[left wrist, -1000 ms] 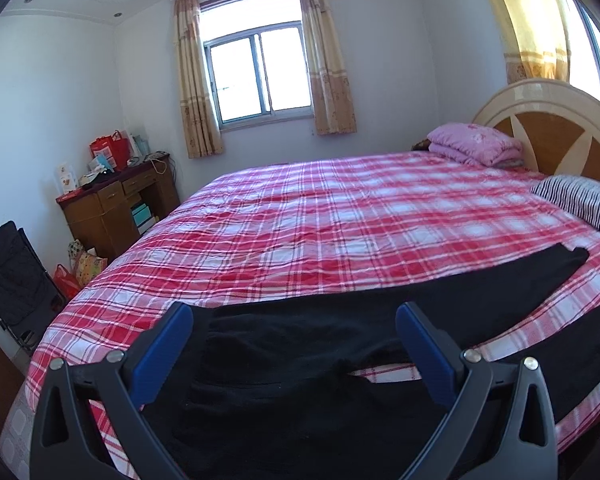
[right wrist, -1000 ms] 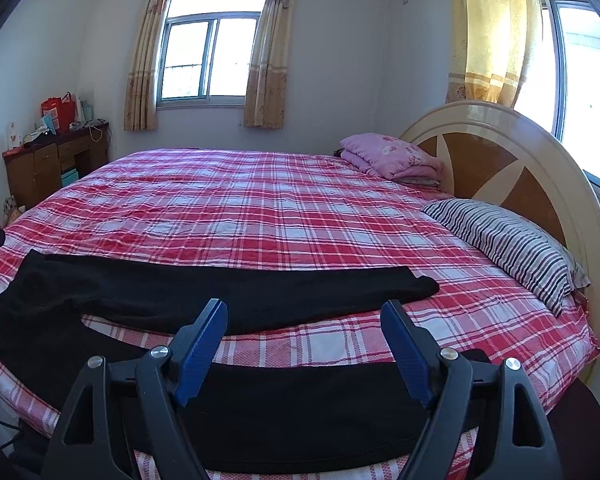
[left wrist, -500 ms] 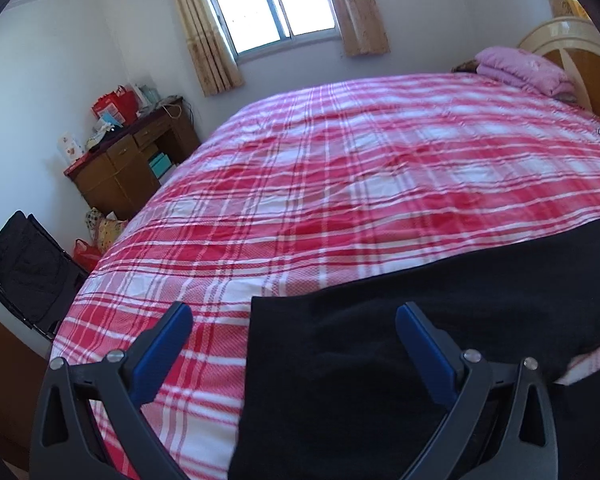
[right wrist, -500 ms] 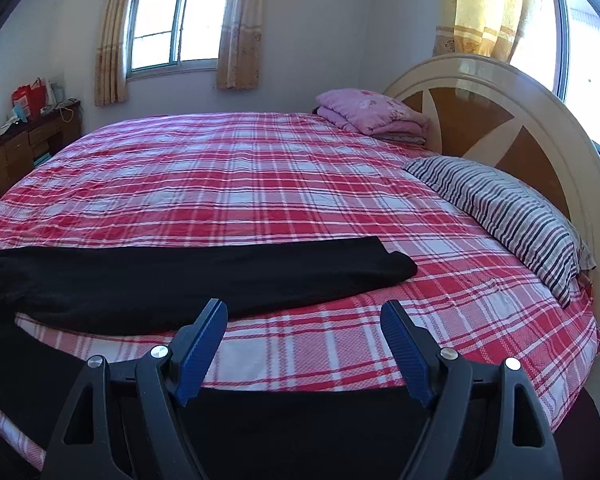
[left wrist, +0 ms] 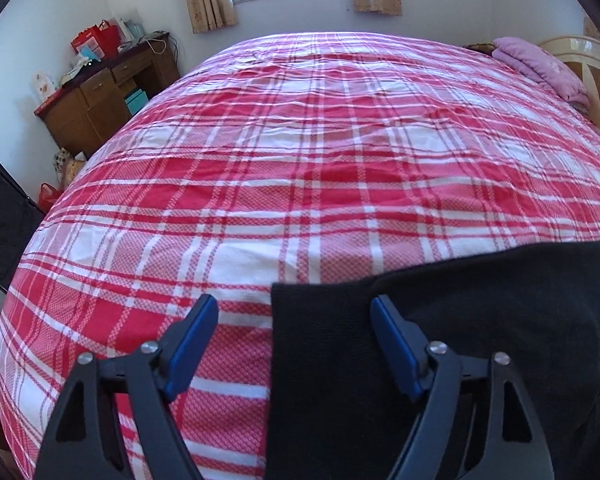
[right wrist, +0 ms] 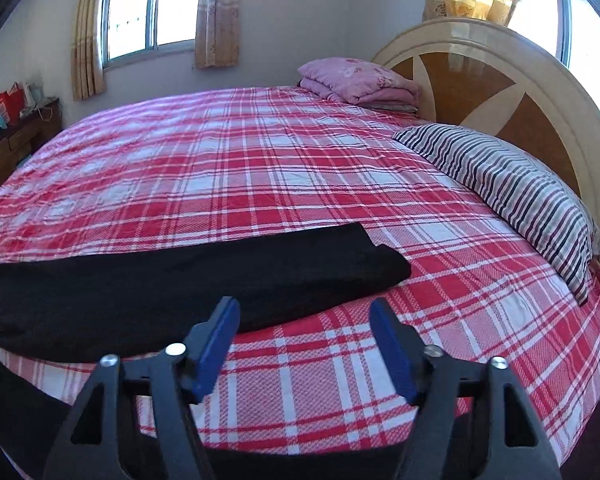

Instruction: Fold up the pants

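Black pants [left wrist: 460,320] lie spread along the near side of a bed with a red plaid cover [left wrist: 300,160]. In the left wrist view my left gripper [left wrist: 294,302] hovers low over the pants' left end. The straight cloth edge runs between its blue pads, which are closing and do not press on it. In the right wrist view the far leg of the pants [right wrist: 180,280] ends just ahead of my right gripper [right wrist: 304,304]. Its jaws are closing too, over the leg's near edge and bare cover, gripping nothing. The near leg is a dark strip under the gripper.
A striped pillow [right wrist: 520,200] and a folded pink blanket [right wrist: 356,80] lie by the rounded headboard [right wrist: 480,80] at the right. A wooden desk [left wrist: 100,100] with clutter and a black folded item [left wrist: 0,216] stand left of the bed.
Both grippers have dropped lower and closer to the pants and tilted downward. The left view has swung to the pants' left end. Both pairs of jaws have narrowed.
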`<state>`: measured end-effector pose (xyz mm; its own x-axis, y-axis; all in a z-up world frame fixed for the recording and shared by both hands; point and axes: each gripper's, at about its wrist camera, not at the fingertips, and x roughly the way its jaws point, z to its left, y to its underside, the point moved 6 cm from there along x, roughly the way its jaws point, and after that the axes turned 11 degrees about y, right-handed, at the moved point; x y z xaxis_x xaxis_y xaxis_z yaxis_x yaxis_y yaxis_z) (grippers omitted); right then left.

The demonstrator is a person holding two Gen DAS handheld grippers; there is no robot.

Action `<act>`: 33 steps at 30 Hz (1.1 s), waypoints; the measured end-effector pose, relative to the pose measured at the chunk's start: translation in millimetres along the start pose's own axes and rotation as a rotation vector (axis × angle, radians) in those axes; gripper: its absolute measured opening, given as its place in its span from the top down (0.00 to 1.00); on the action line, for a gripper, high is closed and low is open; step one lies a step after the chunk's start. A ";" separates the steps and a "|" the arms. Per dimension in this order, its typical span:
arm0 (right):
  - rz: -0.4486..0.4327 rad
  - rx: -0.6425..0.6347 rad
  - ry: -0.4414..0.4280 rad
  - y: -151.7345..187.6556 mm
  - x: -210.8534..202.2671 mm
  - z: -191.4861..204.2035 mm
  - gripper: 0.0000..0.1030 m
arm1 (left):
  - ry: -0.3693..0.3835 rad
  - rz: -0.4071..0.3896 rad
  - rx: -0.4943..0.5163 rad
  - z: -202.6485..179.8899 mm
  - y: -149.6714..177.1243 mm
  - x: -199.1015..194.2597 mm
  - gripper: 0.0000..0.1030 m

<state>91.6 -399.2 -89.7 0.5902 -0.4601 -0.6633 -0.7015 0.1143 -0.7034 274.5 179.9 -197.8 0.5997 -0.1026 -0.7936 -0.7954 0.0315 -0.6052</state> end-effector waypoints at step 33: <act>0.358 0.082 -0.144 -54.8 204.9 -34.1 0.54 | 0.126 0.098 0.006 6.6 -10.3 45.0 0.24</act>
<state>237.4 -529.7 -178.4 0.3677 -0.2507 -0.8955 -0.8424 0.3181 -0.4350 310.2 181.5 -227.7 0.5036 -0.2229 -0.8347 -0.8486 0.0536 -0.5263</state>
